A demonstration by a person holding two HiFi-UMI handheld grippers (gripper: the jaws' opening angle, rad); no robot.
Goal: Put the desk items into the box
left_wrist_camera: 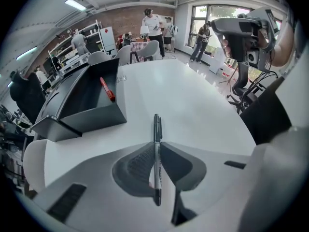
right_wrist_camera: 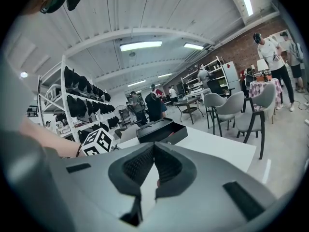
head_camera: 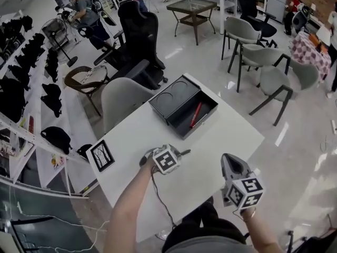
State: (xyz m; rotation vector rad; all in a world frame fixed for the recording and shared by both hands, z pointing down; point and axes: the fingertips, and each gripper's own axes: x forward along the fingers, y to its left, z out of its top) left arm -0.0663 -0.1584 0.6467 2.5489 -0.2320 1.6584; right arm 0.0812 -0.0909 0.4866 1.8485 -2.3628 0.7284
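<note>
One slim black pen (left_wrist_camera: 156,127), a smooth cylinder, is pinched between the ribbed dark pads of the left gripper (left_wrist_camera: 157,141), low in the centre of the left gripper view. Its fingers are clenched on the barrel, and the tip points up the frame over the smooth white desk (head_camera: 221,136). One black rectangular box (head_camera: 184,121) lies open in the upper middle of the head view. Its lid shows two round recesses, and one red marker (head_camera: 195,115) rests inside the tray. The right gripper (right_wrist_camera: 154,145), matte grey plastic, has its fingers closed together on nothing. One square black-framed card (head_camera: 101,155) sits at the desk's left edge.
</note>
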